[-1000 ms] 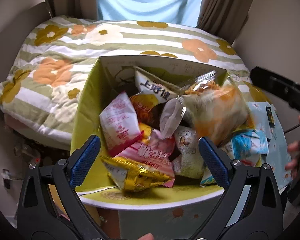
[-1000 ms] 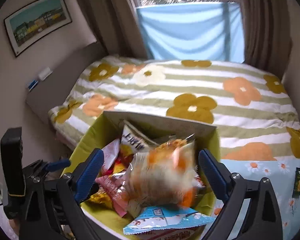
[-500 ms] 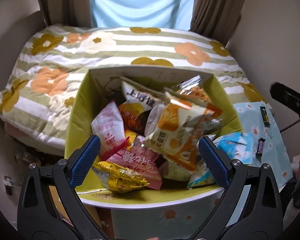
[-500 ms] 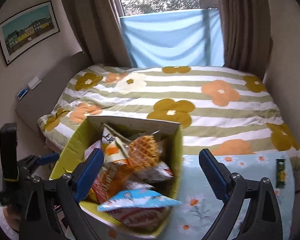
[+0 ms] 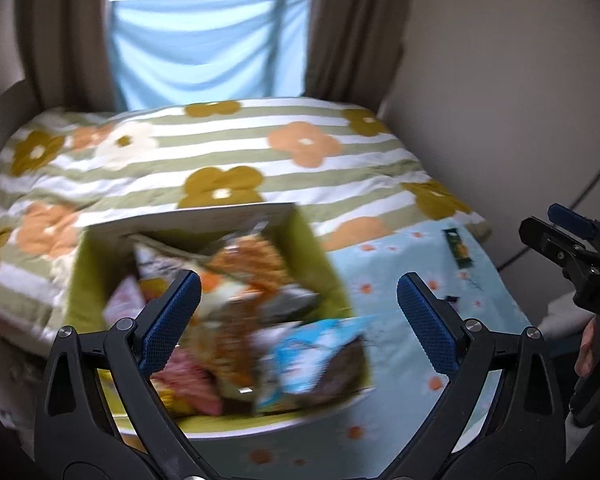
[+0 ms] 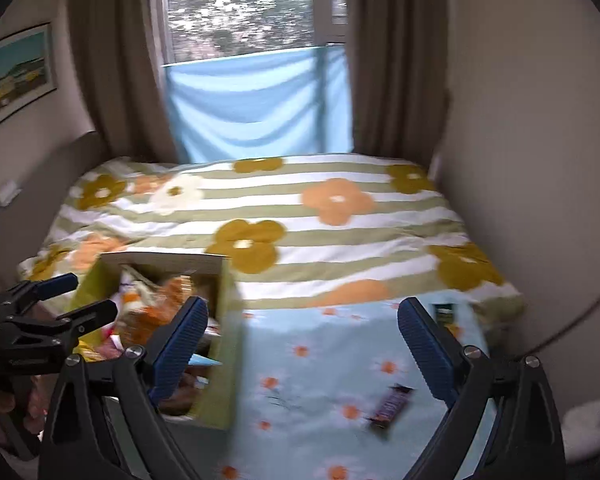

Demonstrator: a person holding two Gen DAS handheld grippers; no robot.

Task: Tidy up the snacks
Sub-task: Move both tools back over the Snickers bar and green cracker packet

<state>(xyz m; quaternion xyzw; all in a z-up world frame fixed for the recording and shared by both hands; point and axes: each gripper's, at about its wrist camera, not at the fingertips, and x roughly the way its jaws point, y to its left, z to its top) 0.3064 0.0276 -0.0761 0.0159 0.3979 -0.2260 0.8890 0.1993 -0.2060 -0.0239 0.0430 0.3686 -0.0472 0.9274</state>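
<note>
A yellow-green box [image 5: 326, 276] full of snack packets [image 5: 240, 304] stands on a light blue flowered cloth [image 5: 404, 280]. My left gripper [image 5: 298, 320] is open and empty, just above the box's near side. My right gripper [image 6: 302, 346] is open and empty over the cloth, to the right of the box [image 6: 224, 360]. A dark purple snack bar [image 6: 390, 406] lies on the cloth [image 6: 320, 380] near my right gripper. A dark green packet [image 6: 444, 314] lies further back; it also shows in the left wrist view [image 5: 458, 248].
A bed with a striped flowered cover [image 6: 284, 216] lies behind the cloth. Curtains and a window with a blue sheet [image 6: 260, 104] stand beyond it. A wall [image 6: 532, 160] closes the right side. A picture [image 6: 14, 76] hangs on the left.
The waffle packet dropped into the box and settled there. Both grippers have drawn back and swung to the right, so more of the blue cloth and its loose bars shows.
</note>
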